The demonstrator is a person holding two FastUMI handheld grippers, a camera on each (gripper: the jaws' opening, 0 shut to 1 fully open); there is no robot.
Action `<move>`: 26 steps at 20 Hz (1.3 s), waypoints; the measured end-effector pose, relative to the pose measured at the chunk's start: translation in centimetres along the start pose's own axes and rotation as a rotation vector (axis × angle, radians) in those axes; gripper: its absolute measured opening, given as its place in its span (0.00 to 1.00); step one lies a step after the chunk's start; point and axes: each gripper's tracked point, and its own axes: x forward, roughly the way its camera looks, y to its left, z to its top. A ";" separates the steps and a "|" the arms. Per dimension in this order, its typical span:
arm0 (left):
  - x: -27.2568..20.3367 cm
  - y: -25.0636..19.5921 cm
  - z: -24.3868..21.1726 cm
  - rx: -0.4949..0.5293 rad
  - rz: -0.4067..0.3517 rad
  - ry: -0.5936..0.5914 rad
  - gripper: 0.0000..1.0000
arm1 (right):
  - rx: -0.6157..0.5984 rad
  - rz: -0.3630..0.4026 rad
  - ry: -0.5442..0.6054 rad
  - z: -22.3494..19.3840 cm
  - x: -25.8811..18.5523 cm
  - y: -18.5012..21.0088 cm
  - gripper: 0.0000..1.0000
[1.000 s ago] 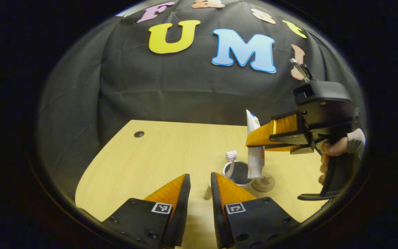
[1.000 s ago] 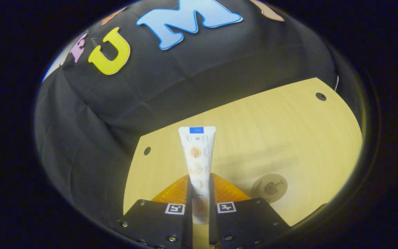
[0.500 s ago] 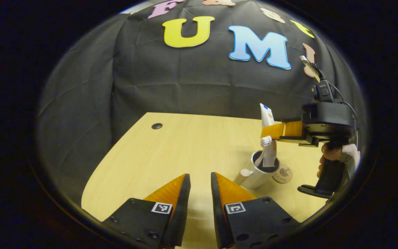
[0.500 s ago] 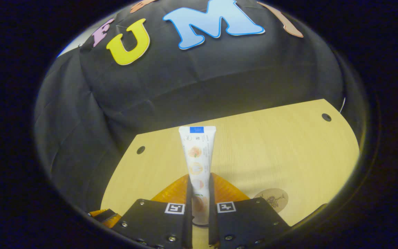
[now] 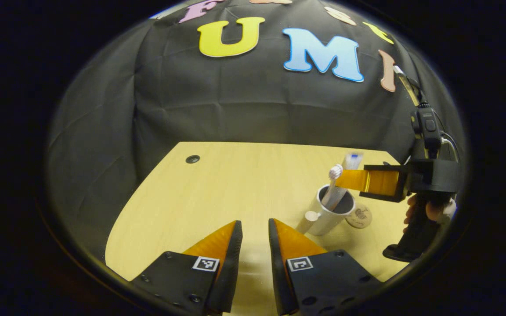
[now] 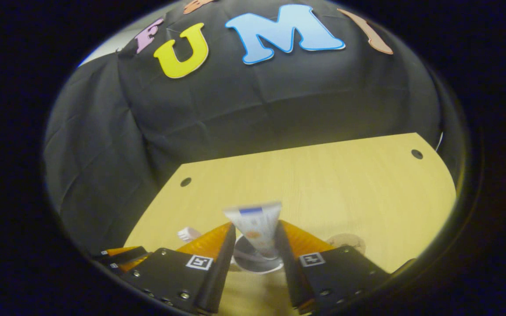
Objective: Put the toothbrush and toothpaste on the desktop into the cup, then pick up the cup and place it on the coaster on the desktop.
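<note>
— Progress, near to far?

— Lower centre of the left gripper view: left gripper [image 5: 255, 232], fingers a narrow gap apart, nothing between them, hanging over bare desktop [image 5: 218, 184]. No part in the work right now, by the look of it.

— And farther off?

— Right of centre: cup [image 5: 330, 215] standing on the wood, toothbrush [image 5: 333, 184] already in it, bristle head poking up past the rim. Toothpaste [image 5: 350, 163] leaning in beside the brush, blue-banded end up. Hard to tell from here how deep it sits.

— Let go of, or not?

— Judged released. In the right gripper view, low centre: right gripper [image 6: 255, 245] with fingers spread wider than the toothpaste [image 6: 255, 226], daylight on both sides, no pad pressing on it. Tube blurred, tilted, lower end inside the cup [image 6: 253, 261] mouth.

— So what is left?

— Probably only the last step: lifting the cup and setting it on the coaster [image 5: 358, 216]. Coaster just beside the cup at its right, a brown disc with a dark print, bare. Cup not yet on it.

— Look of the cup?

— Pale, straight-sided, dark inside, with a small round knob low on its left.
</note>
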 end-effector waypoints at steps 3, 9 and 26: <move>0.0 -1.2 -0.2 0.029 -0.044 0.016 0.42 | -0.007 0.006 -0.028 0.8 -1.4 0.2 0.54; 0.9 -4.1 -0.5 0.137 -0.173 0.075 0.47 | 0.034 -0.019 -0.103 3.2 -4.9 -1.7 0.63; 6.0 -9.7 -3.2 0.606 -0.485 0.298 0.63 | 0.254 -0.275 -0.121 -0.4 -11.6 -12.9 0.63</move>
